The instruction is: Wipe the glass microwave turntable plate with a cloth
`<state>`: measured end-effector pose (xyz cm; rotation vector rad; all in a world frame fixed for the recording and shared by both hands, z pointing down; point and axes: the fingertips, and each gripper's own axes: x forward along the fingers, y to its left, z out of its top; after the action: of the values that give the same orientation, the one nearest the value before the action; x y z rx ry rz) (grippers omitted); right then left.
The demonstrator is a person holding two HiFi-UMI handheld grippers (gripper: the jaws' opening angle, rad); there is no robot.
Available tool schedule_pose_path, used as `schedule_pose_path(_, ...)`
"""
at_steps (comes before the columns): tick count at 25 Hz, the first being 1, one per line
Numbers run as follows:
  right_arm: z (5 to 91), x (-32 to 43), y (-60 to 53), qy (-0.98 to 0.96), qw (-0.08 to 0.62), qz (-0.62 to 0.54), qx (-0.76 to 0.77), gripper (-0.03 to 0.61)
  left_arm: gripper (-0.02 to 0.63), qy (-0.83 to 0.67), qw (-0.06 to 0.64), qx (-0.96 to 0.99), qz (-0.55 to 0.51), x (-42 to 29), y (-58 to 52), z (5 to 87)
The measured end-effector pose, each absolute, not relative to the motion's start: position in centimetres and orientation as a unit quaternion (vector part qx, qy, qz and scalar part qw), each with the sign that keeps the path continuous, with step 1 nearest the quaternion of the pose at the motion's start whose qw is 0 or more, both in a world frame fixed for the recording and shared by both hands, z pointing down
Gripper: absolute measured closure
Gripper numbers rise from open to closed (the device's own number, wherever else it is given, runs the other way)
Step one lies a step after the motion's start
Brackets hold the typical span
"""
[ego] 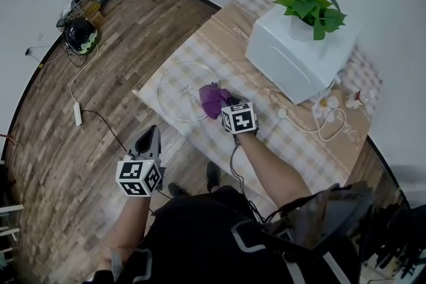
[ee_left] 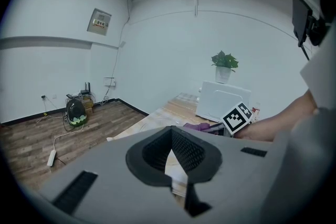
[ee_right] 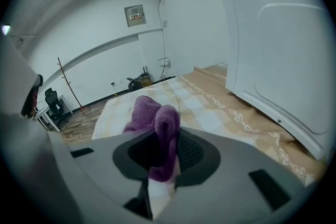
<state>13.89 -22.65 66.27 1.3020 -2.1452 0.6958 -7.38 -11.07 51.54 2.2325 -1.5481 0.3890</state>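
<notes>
**A:** Starting nearest the person, where was the left gripper?

**B:** It hung off the table, over the floor just short of the near edge. Its jaws were pressed together on nothing, so it wasn't steadying anything.

**A:** And the right gripper?

**B:** It was clamped on the purple cloth, and the bunched cloth rested on the right rim of the glass plate.

**A:** Where did the plate lie?

**B:** Flat by the table's left corner, close to the near edge. The microwave and the plant on top of it stood well apart from it, toward the far end.

**A:** What was the risk?

**B:** I'd say sliding. With no brace on the plate, a firm stroke toward the corner could have pushed the smooth glass across the table covering and off the edge. The cloth could also have dragged loose from the jaws.
</notes>
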Motion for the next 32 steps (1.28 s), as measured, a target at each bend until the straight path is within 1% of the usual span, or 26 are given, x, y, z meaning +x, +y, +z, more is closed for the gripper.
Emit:
schedule_pose_path(7, 62.4, 13.0, -21.1, -0.800, 0.227, 0.239, 0.502, 0.497, 0.611, -0.540, 0.184, 0.812, 0.121, -9.3, -9.9, 50.4)
schedule_pose_path(23, 49.3, 4.6, -13.1, -0.832, 0.100, 0.221, 0.499, 0.497, 0.611, -0.516, 0.146, 0.842, 0.066, -14.9, -5.8, 45.3)
schedule_pose_path(29, 46.5, 2.1, -10.4, -0.843, 0.084, 0.200, 0.493, 0.497, 0.611, -0.515, 0.125, 0.846, 0.051, -17.1, -4.3, 43.2)
schedule_pose_path(32, 45.3, 0.9, -9.1, -0.850, 0.083, 0.181, 0.487, 0.497, 0.611, -0.519, 0.128, 0.844, 0.042, -18.0, -3.8, 42.5)
